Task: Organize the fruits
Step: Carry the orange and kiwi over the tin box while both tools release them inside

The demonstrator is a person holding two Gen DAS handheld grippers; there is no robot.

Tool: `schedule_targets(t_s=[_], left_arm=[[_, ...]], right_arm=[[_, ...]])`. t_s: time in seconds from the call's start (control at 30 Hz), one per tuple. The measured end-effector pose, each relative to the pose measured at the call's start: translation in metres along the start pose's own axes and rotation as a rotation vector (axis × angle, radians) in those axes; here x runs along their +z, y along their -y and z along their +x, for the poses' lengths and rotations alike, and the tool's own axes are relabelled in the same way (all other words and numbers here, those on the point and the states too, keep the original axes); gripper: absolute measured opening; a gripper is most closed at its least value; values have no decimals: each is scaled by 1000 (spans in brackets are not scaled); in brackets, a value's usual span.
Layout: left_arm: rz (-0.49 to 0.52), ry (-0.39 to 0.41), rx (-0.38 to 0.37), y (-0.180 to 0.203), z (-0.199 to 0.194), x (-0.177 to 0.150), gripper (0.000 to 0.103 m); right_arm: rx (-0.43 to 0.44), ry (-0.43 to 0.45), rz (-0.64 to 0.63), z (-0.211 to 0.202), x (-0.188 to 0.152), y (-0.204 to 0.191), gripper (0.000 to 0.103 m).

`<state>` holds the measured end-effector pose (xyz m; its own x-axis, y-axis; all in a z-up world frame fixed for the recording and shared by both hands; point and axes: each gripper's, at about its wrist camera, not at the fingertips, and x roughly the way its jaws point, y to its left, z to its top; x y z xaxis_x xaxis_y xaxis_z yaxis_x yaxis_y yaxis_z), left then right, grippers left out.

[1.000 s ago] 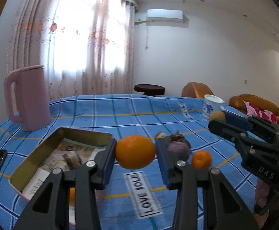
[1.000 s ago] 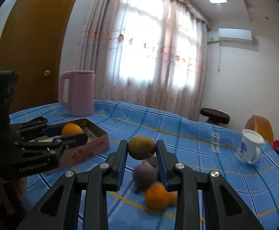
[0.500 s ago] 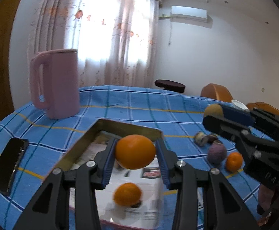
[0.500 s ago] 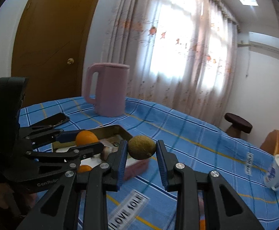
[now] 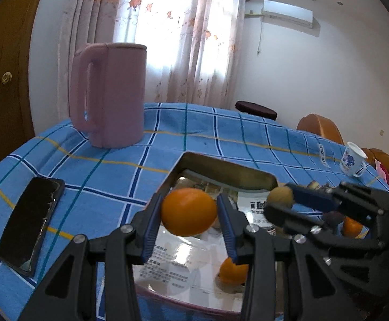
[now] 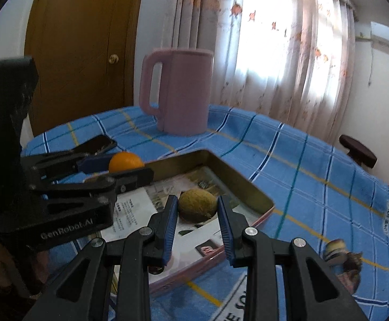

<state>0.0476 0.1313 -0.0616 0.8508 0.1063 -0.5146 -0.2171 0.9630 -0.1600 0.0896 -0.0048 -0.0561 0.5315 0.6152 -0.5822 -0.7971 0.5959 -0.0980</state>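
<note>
From the left wrist: the left hand-held gripper (image 5: 189, 214) is clenched on a round orange fruit (image 5: 188, 211), blue pads pressing on both sides. The orange hangs above the open gold-walled rectangular metal tin (image 5: 226, 167), which sits on the worktop covered in a blue checked cloth (image 5: 109, 176). Down inside the tin, on its printed paper lining, lies a second, smaller orange fruit (image 5: 232, 270), partly hidden behind the gripper's right finger. Coming in from the right is the right hand-held gripper (image 5: 281, 204), grasping a brownish-green kiwi-like fruit (image 5: 280, 197) over the tin's far right corner. Beyond it, more fruit waits on the cloth: a dull purple one (image 5: 333, 217) and another orange one (image 5: 351, 226), both half-covered by the black arm. To the left, a black smartphone (image 5: 31, 222) lies flat on the cloth, and a tall pink plastic jug with a handle (image 5: 110, 95) stands upright behind the tin. A white cup with a blue pattern (image 5: 353, 159) stands tilted far right.

Over to the right wrist: the right hand-held gripper (image 6: 197, 208) grips the brownish-green fruit (image 6: 197, 205) between its pads, held above the tin (image 6: 237, 184), over the lined interior near its far wall. On the left, the left hand-held gripper (image 6: 126, 166) holds the orange (image 6: 125, 161) over the tin's left end. The smartphone (image 6: 98, 144) lies just behind it, and the pink jug (image 6: 179, 91) stands beyond. At the lower right, some dark, blurred fruit (image 6: 343, 256) sits on the cloth (image 6: 301, 165), outside the tin.
</note>
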Motion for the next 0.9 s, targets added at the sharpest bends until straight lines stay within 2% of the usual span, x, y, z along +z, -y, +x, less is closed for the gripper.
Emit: schedule_targets(t_s=[0.17, 0.43, 0.5, 0.57, 0.6, 0.77, 0.9], left_arm=[[4, -38, -1, -2, 6, -3, 43], [15, -55, 7, 0, 10, -4, 46], [16, -44, 6, 1, 7, -4, 55], [6, -19, 1, 2, 0, -2, 66], [4, -4, -2, 3, -4, -1, 70], [18, 58, -41, 24, -22, 5, 81], [68, 61, -95, 54, -25, 3, 84]], right_arm=[[21, -67, 29, 15, -4, 2, 32], [62, -112, 43, 22, -8, 0, 33], [48, -105, 40, 19, -8, 0, 35], [33, -88, 34, 9, -10, 1, 49], [20, -78, 29, 2, -11, 3, 50], [-80, -28, 38, -43, -31, 28, 51], [-227, -19, 55, -77, -58, 60, 51]])
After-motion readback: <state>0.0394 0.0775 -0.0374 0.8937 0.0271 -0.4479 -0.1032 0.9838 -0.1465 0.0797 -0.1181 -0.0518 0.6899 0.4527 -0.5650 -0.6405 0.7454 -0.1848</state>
